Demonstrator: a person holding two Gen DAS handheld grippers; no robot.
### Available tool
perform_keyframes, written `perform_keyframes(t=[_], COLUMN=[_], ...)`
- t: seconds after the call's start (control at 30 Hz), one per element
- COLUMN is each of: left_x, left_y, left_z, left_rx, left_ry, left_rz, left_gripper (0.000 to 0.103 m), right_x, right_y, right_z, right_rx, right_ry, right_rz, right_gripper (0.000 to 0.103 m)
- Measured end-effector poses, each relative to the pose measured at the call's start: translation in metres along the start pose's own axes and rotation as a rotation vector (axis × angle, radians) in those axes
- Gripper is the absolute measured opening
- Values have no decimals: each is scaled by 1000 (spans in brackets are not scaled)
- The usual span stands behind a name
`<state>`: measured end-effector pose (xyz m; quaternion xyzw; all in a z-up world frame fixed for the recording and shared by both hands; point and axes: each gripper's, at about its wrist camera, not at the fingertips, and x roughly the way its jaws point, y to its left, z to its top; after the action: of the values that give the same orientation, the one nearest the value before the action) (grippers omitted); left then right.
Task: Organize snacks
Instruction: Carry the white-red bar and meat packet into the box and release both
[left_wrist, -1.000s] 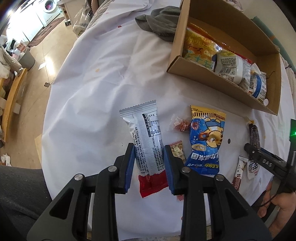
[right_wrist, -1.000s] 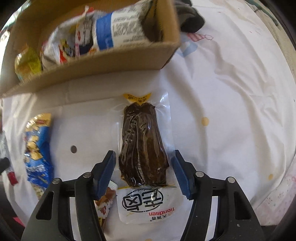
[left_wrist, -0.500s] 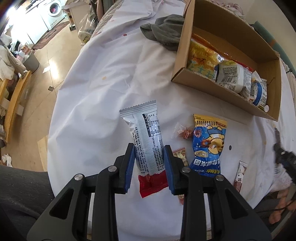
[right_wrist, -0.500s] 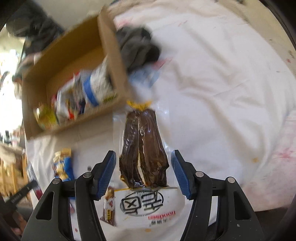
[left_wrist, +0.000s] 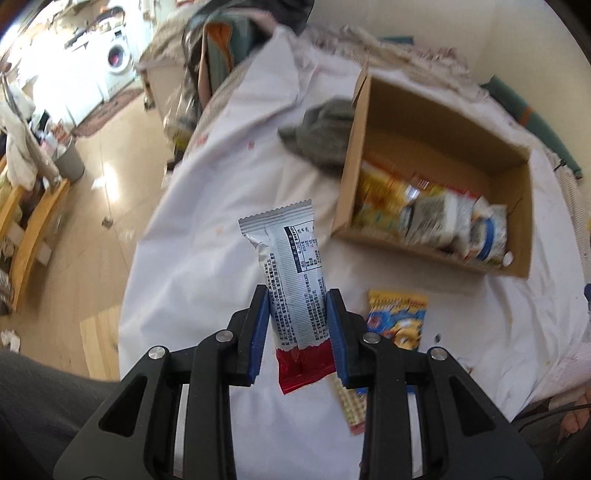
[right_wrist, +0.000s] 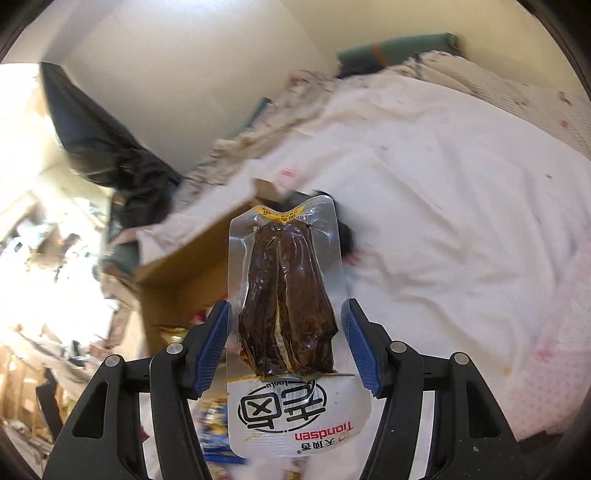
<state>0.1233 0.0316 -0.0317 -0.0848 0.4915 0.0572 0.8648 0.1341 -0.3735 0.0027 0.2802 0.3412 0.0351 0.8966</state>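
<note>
My left gripper (left_wrist: 297, 321) is shut on a silver snack packet with a red end (left_wrist: 291, 273) and holds it above the white tablecloth. The open cardboard box (left_wrist: 517, 206) with several snacks inside lies beyond it to the right. My right gripper (right_wrist: 286, 343) is shut on a clear vacuum pack of dark brown meat (right_wrist: 286, 295), lifted high and tilted up; the box (right_wrist: 192, 266) shows behind and below it.
A blue and yellow snack bag (left_wrist: 399, 321) and a small patterned packet (left_wrist: 351, 410) lie on the cloth near the left gripper. A grey cloth (left_wrist: 321, 136) lies by the box's far left corner. The table edge drops to the floor on the left.
Both grippers have lifted their packets off the table. The right gripper has swung upward so the wall and bedding now fill its view. The left gripper has risen and tilted toward the box.
</note>
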Motion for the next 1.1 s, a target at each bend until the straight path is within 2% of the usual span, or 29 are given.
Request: perform_keyframes(t=[0.2,0.53,0.83,1.1], left_x=[-24,-31,-9,30], left_y=[-15,-51,-82,-102], left_z=[29,76,112,118], left_rx=[74,212,256,281], left_ry=[-94,-180,-188,-128], left_rz=[-33,-81,-116,-160], left_gripper=[27,27,27,27], right_x=[8,44,78,120], right_y=[25,39,42,48], right_z=[8,27,44,44], right_rx=[-52,-84,-117,-146], right_ry=[-39,-23,10,89], right_rz=[108,136,116,102], right_gripper=[64,64,64,64])
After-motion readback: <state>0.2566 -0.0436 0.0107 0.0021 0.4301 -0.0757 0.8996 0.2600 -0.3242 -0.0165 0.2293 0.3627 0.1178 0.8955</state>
